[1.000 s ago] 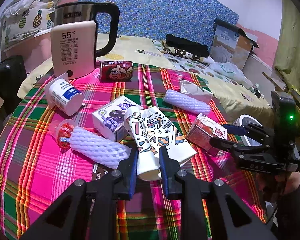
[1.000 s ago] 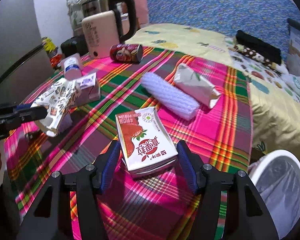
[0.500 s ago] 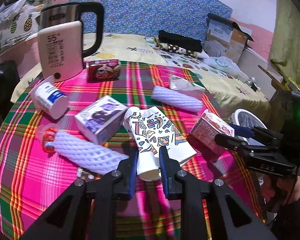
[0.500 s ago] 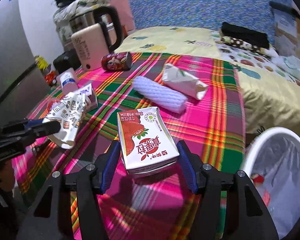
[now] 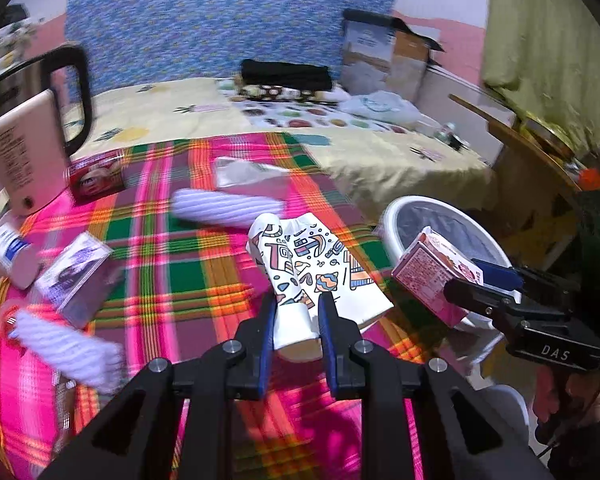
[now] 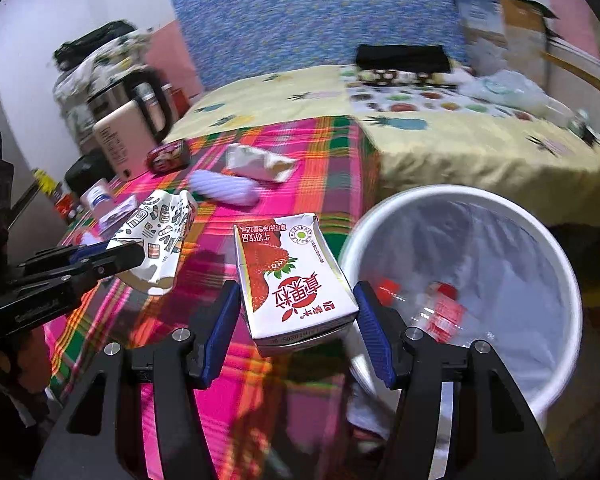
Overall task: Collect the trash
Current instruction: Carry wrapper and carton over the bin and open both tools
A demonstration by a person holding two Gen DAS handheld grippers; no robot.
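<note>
My left gripper is shut on a crushed patterned paper cup and holds it above the plaid table; the cup also shows in the right wrist view. My right gripper is shut on a strawberry milk carton at the table's right edge, beside the rim of a white trash bin lined with a bag that holds some trash. In the left wrist view the carton sits in front of the bin.
On the plaid tablecloth lie white foam sleeves, a purple carton, a red can, a white bottle, a crumpled packet and a kettle. A bed stands behind.
Both grippers have swung right with their loads. The carton now sits at the table edge next to the bin, and the cup has moved toward the bin too.
</note>
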